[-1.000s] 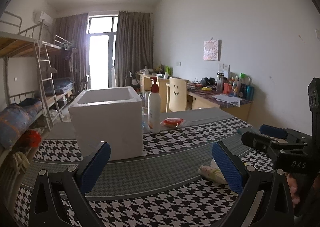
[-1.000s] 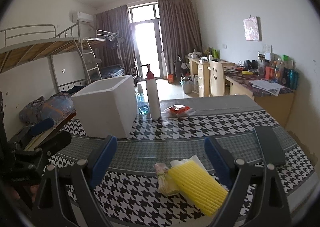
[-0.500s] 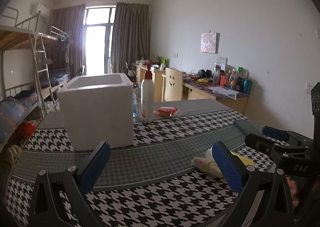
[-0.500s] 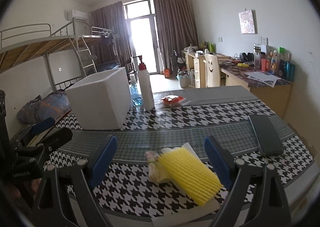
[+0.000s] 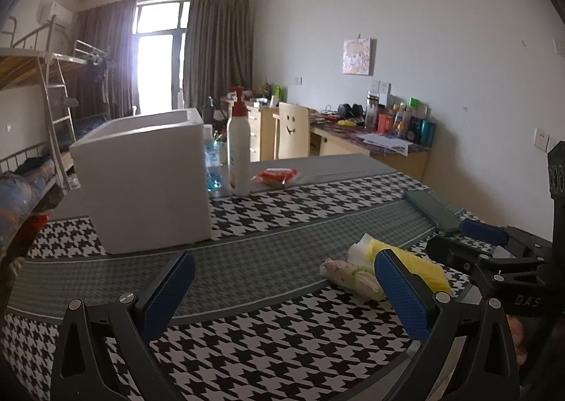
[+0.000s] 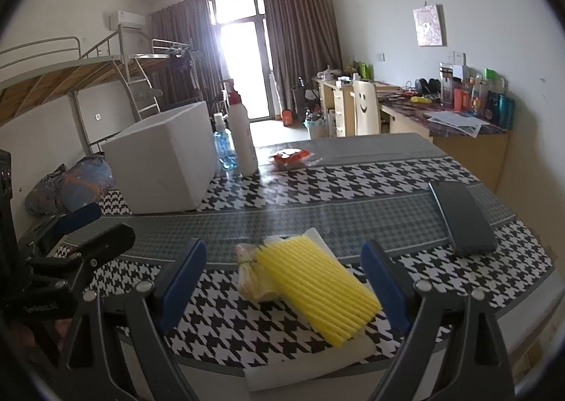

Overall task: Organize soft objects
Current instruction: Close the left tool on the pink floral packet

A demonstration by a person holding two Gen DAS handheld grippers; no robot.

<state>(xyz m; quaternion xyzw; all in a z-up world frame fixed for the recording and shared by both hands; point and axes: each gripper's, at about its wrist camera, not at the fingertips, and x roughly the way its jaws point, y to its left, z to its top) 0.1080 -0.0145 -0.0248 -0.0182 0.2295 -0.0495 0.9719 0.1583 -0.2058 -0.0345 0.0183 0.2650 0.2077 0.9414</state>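
A yellow ribbed sponge (image 6: 314, 286) lies on a white cloth (image 6: 310, 362) near the table's front edge, with a small floral pouch (image 6: 252, 279) against its left side. My right gripper (image 6: 282, 281) hovers open just above and around them, touching neither. In the left wrist view the same pouch (image 5: 349, 275) and sponge (image 5: 420, 265) lie beside my right blue pad. My left gripper (image 5: 282, 291) is open over bare tablecloth, empty. A white foam box (image 5: 144, 182) stands open-topped at the back left of the table.
Behind the box stand a white pump bottle (image 5: 238, 153) and a small blue bottle (image 6: 224, 150); a red-and-white packet (image 5: 277, 176) lies beside them. A dark phone (image 6: 462, 224) rests at the table's right. Bunk bed to the left, desks and a chair behind.
Both grippers have sunk lower and tipped down toward the table. The sponge, pouch and cloth now sit larger and closer between the right fingers. Jaws have kept their width.
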